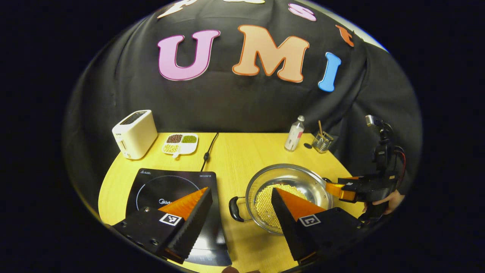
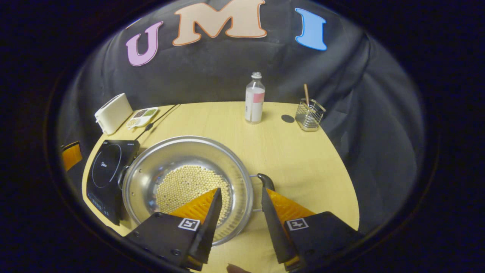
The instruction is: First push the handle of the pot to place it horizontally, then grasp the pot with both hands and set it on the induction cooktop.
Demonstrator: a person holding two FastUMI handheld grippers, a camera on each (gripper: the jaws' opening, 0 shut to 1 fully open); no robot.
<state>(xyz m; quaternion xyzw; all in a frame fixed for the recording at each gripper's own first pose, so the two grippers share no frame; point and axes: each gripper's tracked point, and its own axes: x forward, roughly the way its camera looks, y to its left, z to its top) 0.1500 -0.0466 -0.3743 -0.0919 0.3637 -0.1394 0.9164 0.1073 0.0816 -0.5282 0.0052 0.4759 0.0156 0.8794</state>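
A steel pot (image 1: 291, 176) with pale beans in its bottom stands on the wooden table (image 1: 235, 159), right of the black induction cooktop (image 1: 166, 185). My left gripper (image 1: 240, 189) is open, its fingers apart on either side of the pot's black left handle (image 1: 235, 208). At the pot's far side a hand (image 1: 386, 201) holds the right gripper (image 1: 341, 189). In the right gripper view the pot (image 2: 182, 159) lies close below. My right gripper (image 2: 240, 189) is open over the pot's rim, with the black right handle (image 2: 265, 181) just beside its right finger. The cooktop (image 2: 106, 170) sits left of the pot.
A cream toaster (image 1: 134, 132) and a white dish of beans (image 1: 180, 143) stand at the back left, with a black cord (image 1: 210, 146) running to the cooktop. A plastic bottle (image 2: 254, 98) and a wire holder (image 2: 310, 113) stand at the back right.
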